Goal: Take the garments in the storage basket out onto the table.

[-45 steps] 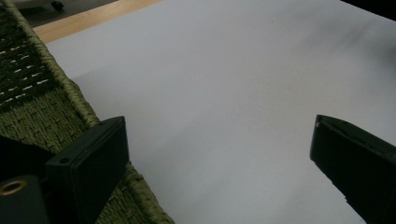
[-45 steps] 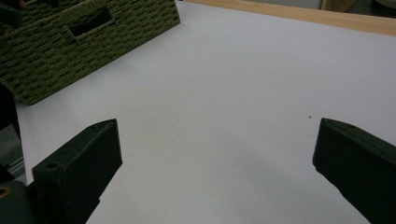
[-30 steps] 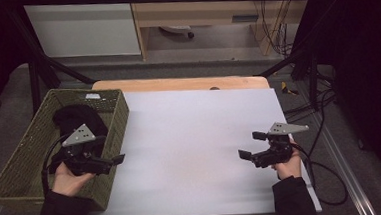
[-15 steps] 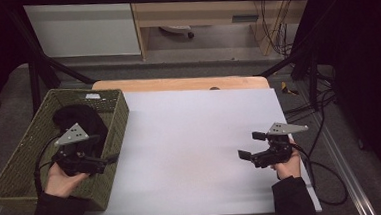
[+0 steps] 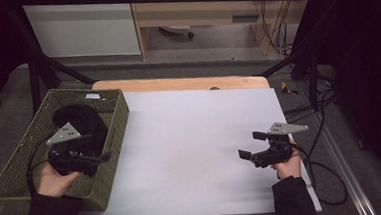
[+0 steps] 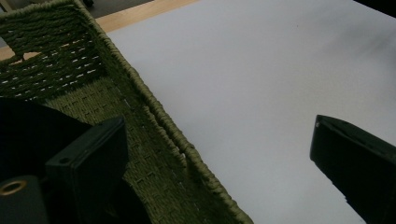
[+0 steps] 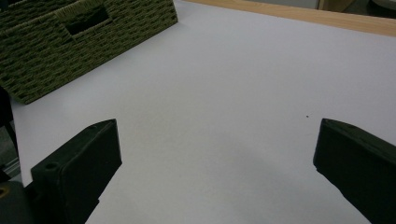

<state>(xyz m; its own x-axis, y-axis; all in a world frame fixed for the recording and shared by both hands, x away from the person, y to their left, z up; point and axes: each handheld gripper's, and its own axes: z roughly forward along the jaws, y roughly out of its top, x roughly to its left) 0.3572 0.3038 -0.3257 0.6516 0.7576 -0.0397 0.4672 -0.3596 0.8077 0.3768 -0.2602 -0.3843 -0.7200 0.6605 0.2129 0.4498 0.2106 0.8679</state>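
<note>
The left gripper [image 5: 89, 159], jaws spread, straddles the woven olive-green basket's [image 5: 111, 142] near wall, apparently reaching for the crumpled black cloth [image 5: 79, 122] just beyond it, needing a downward dip.

White table [image 5: 195, 137]; green wicker basket [image 5: 112, 137] at its left edge

Dark, seemingly black sleeves; each black hand-held gripper [image 5: 101, 156] carries a grey three-cornered plate and cable.
</note>
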